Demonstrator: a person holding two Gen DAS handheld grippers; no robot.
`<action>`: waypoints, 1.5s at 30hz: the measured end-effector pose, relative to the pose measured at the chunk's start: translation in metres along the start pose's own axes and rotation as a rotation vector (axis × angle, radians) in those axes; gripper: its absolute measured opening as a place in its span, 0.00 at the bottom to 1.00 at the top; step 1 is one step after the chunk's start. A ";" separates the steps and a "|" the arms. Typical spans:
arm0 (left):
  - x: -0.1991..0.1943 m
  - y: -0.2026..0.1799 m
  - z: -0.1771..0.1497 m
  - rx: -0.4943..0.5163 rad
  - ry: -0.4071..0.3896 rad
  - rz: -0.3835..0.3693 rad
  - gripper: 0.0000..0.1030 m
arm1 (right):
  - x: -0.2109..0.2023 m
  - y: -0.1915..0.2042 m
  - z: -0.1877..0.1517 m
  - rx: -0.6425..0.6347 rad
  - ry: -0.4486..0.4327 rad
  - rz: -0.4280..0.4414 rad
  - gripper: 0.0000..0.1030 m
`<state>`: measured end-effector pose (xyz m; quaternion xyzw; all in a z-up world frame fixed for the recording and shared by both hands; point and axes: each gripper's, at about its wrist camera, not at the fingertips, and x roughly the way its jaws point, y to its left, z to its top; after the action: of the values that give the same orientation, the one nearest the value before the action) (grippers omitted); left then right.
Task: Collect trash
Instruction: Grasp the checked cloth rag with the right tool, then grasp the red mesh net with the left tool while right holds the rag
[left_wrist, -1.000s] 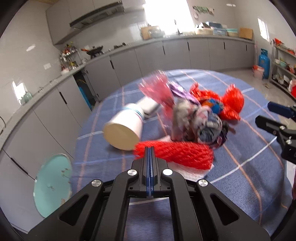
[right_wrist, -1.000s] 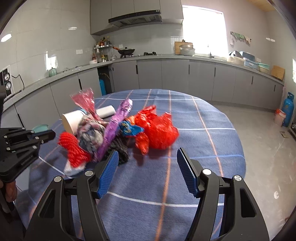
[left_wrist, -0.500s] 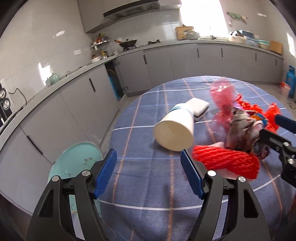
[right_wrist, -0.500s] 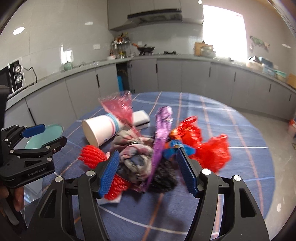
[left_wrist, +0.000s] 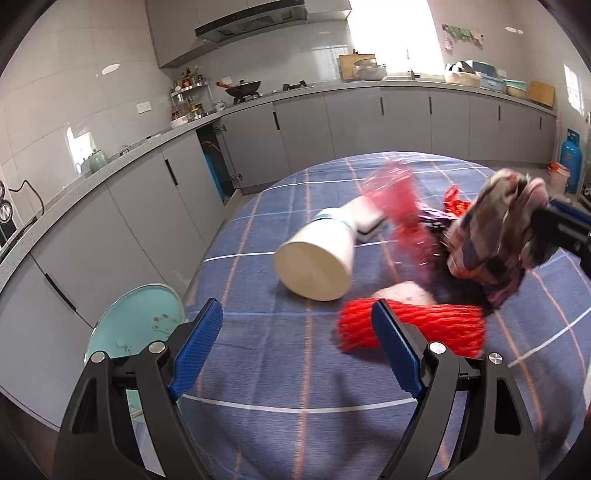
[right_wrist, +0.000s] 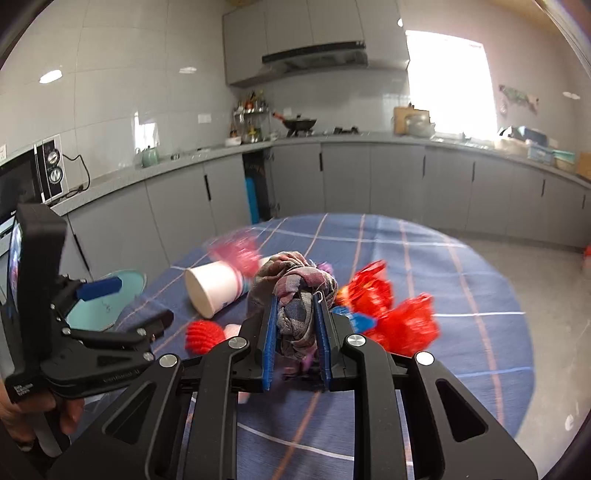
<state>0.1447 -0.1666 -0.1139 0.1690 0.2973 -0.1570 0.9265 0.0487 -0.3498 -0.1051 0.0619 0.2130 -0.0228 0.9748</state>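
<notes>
A round table (left_wrist: 280, 387) covered by a blue checked cloth carries the trash near its left edge. A teal bin (left_wrist: 136, 325) is seen beside and below that edge. A white paper cup (left_wrist: 317, 258) lies tipped on the cloth, its mouth toward the left edge. A red mesh net (left_wrist: 439, 326) lies just beside the cup. The crumpled plaid rag (right_wrist: 291, 295) is clamped between the pads of the right gripper (right_wrist: 295, 317), whose jaws have just been closing on it. The left gripper (left_wrist: 295, 343), its jaws just opened, is held wide and empty above the cloth.
</notes>
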 end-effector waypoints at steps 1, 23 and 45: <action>-0.001 -0.006 0.000 0.005 0.004 -0.002 0.80 | -0.004 -0.002 -0.001 -0.006 -0.011 -0.019 0.19; 0.011 -0.067 -0.010 0.104 0.107 -0.199 0.23 | 0.002 -0.027 -0.062 0.022 0.089 -0.073 0.19; -0.060 -0.016 0.005 0.112 -0.072 -0.127 0.08 | -0.027 -0.010 -0.031 0.005 -0.046 -0.014 0.19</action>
<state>0.0943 -0.1717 -0.0775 0.1957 0.2646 -0.2380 0.9138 0.0106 -0.3547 -0.1225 0.0623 0.1908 -0.0314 0.9791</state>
